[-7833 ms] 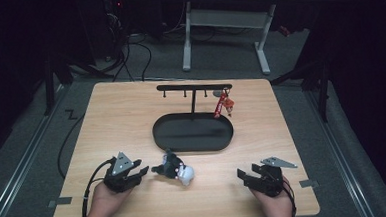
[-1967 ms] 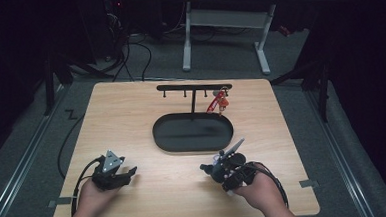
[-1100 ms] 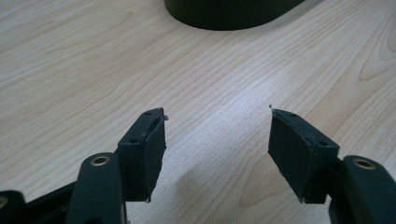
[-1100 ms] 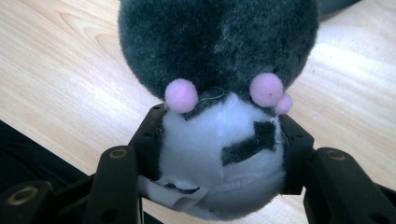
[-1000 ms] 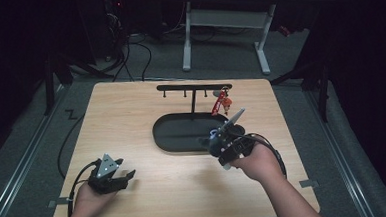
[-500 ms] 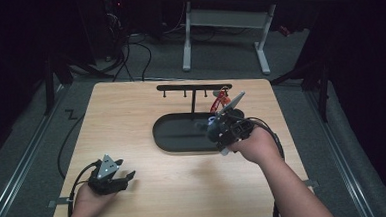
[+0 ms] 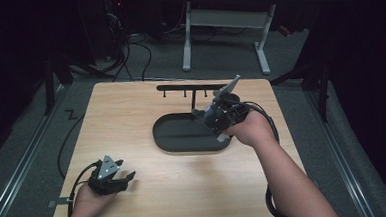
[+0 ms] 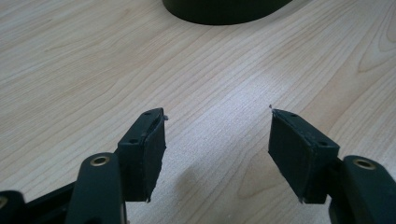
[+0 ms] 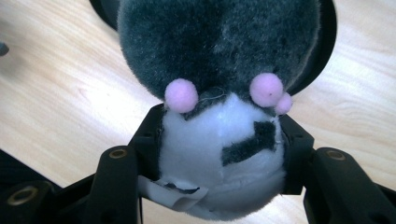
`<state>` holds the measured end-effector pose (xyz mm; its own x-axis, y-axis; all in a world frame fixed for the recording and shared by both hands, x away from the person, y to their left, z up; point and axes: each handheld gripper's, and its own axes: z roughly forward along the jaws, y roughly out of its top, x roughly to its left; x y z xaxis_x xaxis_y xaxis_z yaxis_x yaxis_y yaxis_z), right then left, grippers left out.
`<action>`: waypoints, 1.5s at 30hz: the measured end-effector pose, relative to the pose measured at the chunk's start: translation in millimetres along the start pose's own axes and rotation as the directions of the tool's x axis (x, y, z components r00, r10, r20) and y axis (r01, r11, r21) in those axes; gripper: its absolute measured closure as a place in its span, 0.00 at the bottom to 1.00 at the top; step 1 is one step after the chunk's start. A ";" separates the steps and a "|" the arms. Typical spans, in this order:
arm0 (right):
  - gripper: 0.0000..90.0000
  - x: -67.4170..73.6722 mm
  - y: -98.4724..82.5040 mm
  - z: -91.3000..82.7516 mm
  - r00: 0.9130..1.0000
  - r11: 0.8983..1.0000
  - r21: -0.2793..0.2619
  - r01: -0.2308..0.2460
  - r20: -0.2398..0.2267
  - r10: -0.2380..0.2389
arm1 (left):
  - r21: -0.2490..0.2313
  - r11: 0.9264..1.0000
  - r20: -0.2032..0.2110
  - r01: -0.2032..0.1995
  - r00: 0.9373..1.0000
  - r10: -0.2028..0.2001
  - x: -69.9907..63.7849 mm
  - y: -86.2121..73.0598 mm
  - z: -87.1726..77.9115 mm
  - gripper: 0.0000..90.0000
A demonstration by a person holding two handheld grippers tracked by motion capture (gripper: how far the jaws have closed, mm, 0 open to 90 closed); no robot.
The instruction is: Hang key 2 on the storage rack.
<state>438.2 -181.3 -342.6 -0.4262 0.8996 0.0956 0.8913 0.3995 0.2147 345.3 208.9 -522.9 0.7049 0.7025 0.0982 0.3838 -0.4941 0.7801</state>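
A plush toy, dark grey above and white below with small pink pompoms, sits squeezed between the jaws of my right gripper. From above, that right gripper hangs with the plush toy over the right end of a black oval tray. My left gripper rests at the table's front left, its jaws apart. Along its own jaws, the left gripper has only bare wood between the pads, and the tray's edge lies farther ahead.
A black rack with small hooks stands just behind the tray. Behind the plush, the tray rim shows dark. Cables trail from both grippers. White desk legs stand on the floor beyond the table.
My right hand has carried the plush toy up and away from the front of the table, to above the tray's right end. The left hand has stayed put.
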 end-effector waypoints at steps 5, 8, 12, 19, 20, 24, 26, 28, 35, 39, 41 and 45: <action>0.54 -0.9 9.7 -3.6 1.000 1.000 -0.014 0.003 0.009 -0.003 | 0.000 1.000 0.000 0.006 1.000 -0.006 0.6 -1.0 -1.2 0.41; 0.54 -3.3 17.6 -7.2 1.000 1.000 -0.031 0.001 0.013 -0.001 | 0.005 1.000 0.002 0.005 1.000 -0.005 0.3 -1.7 -1.6 0.41; 0.54 -3.0 23.5 -9.1 1.000 0.999 -0.038 -0.001 0.019 0.002 | 0.004 1.000 0.003 0.002 1.000 -0.002 -0.6 -1.5 -1.6 0.41; 0.54 0.7 30.7 -16.3 0.999 0.999 -0.048 0.005 0.037 -0.003 | 0.005 1.000 0.007 -0.001 1.000 0.001 -0.7 -0.6 -1.4 0.41; 0.54 0.7 30.7 -16.3 0.999 0.999 -0.048 0.005 0.037 -0.003 | 0.005 1.000 0.007 -0.001 1.000 0.001 -0.7 -0.6 -1.4 0.41; 0.54 -0.1 33.3 -23.5 0.998 0.998 -0.068 -0.002 0.059 0.006 | 0.006 1.000 0.009 -0.008 1.000 0.008 -1.6 -0.4 -1.0 0.41; 0.54 -2.7 34.1 -24.3 0.998 0.997 -0.078 -0.007 0.069 0.012 | 0.005 1.000 0.010 -0.008 1.000 0.008 -1.8 -0.4 -1.1 0.41; 0.54 -5.3 34.1 -23.5 0.997 0.997 -0.080 -0.014 0.078 0.020 | 0.004 1.000 0.009 -0.009 1.000 0.009 -1.9 -0.5 -1.2 0.41; 0.54 -13.0 30.7 -19.6 0.996 0.996 -0.080 -0.039 0.080 0.045 | 0.012 1.000 0.014 -0.015 1.000 0.015 -2.3 -0.9 -0.6 0.41; 0.53 -17.3 26.4 -13.4 0.996 0.996 -0.077 -0.051 0.075 0.057 | 0.014 1.000 0.016 -0.018 1.000 0.018 -3.3 -0.8 0.1 0.41; 0.53 -19.5 21.8 -6.1 0.996 0.996 -0.067 -0.058 0.071 0.063 | 0.017 1.000 0.018 -0.023 1.000 0.022 -4.2 -0.7 0.8 0.41; 0.53 -22.5 17.0 3.4 0.996 0.996 -0.056 -0.064 0.062 0.067 | 0.022 0.999 0.021 -0.029 0.999 0.029 -5.4 -0.6 1.6 0.41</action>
<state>463.5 -194.1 -344.4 -0.3550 0.9336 0.0493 0.9064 0.3308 0.2626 342.3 204.6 -524.9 0.7282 0.6769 0.1075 0.3763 -0.5259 0.7628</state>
